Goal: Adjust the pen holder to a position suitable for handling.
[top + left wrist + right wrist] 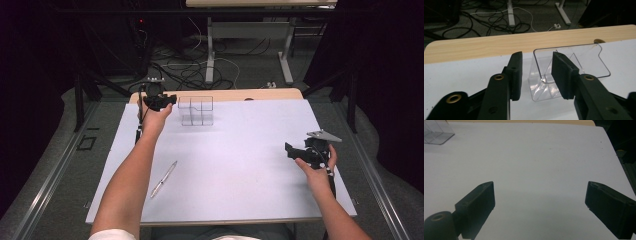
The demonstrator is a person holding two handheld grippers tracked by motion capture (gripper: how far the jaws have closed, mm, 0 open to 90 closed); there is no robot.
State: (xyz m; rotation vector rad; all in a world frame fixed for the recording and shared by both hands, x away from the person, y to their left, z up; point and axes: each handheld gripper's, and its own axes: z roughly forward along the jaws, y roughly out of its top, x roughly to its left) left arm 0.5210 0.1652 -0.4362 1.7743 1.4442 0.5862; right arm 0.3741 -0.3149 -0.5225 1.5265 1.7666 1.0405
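The white table [240, 165] takes up most of the high view, with a strip of its wooden edge along the far side. Up in the upper left of that frame sits a clear plastic organizer box [195, 110] with dividers inside, standing upright near the far edge. The left tongs [167, 100] are right at its left side, way nearer than the right tongs [290, 149], which hang at the right edge of the frame, well apart from everything.

In the left gripper view the left tongs [536, 75] straddle the box's [574, 62] near corner wall: one pad inside, one outside, partly closed, but a gap shows, so not pinching yet. The box's long side runs off to the right.

The right tongs [539, 200] are spread wide, holding nothing. A silver pen [164, 178] lies loose at lower left, slanted.
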